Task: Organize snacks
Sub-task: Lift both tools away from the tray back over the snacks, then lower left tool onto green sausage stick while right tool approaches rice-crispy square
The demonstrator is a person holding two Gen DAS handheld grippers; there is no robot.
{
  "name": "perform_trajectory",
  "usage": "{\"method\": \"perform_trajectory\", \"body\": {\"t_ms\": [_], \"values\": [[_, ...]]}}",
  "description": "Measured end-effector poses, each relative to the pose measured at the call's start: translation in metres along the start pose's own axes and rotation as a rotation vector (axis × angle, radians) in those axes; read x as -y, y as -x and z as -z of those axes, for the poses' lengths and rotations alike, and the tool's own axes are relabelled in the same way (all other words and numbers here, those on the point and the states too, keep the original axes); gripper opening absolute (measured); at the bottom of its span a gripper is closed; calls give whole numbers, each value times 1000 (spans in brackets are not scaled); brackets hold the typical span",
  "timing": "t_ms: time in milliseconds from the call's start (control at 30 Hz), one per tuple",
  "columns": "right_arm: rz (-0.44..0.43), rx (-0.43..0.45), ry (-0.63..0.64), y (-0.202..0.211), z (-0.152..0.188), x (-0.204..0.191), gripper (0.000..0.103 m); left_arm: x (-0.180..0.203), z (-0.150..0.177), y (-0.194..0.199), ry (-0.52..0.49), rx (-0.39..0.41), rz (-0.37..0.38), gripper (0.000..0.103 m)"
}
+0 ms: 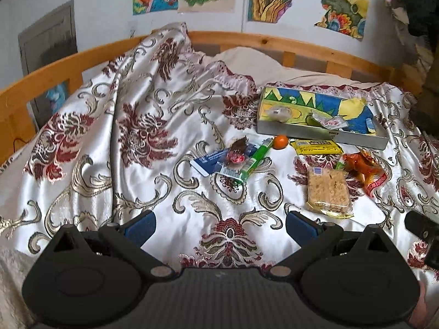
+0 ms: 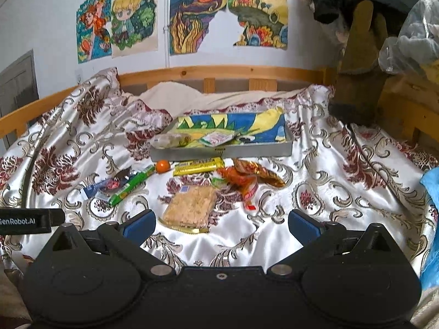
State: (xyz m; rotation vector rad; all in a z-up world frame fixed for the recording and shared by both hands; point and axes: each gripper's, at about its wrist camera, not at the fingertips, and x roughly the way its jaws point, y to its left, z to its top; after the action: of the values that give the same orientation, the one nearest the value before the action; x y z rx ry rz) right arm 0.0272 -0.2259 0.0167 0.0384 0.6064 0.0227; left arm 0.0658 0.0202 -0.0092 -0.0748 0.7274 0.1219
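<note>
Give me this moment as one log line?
left gripper: open, empty | right gripper: open, empty | tray: two packets | rice cake: on bedspread

The shiny white satin bedspread [image 1: 153, 192] carried dark red flower clusters and beige-gold scrolls. The shallow grey metal tray [image 2: 227, 150] was lined with a drawing in blue, yellow and green. A small round orange sweet [image 1: 281, 141] lay by a long bright yellow wrapped bar [image 1: 317, 146]. The slim green stick packet [image 2: 131, 186] was lettered pale. The clear-wrapped square cereal bar [image 2: 192, 205] looked golden tan.
</note>
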Motion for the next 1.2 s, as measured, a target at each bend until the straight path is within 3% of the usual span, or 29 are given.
{"method": "perform_trajectory", "body": {"t_ms": [433, 500, 600, 800, 933, 1000, 1100, 1200], "values": [[-19, -107, -4, -19, -1, -1, 102, 3, -6, -10, -36, -61, 4, 103], [-41, -132, 26, -23, -5, -3, 102, 3, -13, -16, -62, -93, 41, 103], [-66, -142, 60, -29, -13, -4, 102, -1, -28, -27, -64, -119, 36, 103], [-96, -167, 107, -58, -34, -5, 102, -23, -62, -54, -83, -102, 41, 103], [-100, -167, 140, -81, -48, -6, 102, -51, -82, -84, 69, -144, 198, 103], [-122, -185, 123, -95, -53, -5, 102, -62, -90, -100, 147, -161, 232, 103], [-146, -209, 60, -117, -54, -5, 102, -67, -96, -118, 166, -161, 241, 103], [-167, -234, 2, -135, -47, -7, 102, -60, -99, -136, 121, -169, 240, 103]]}}
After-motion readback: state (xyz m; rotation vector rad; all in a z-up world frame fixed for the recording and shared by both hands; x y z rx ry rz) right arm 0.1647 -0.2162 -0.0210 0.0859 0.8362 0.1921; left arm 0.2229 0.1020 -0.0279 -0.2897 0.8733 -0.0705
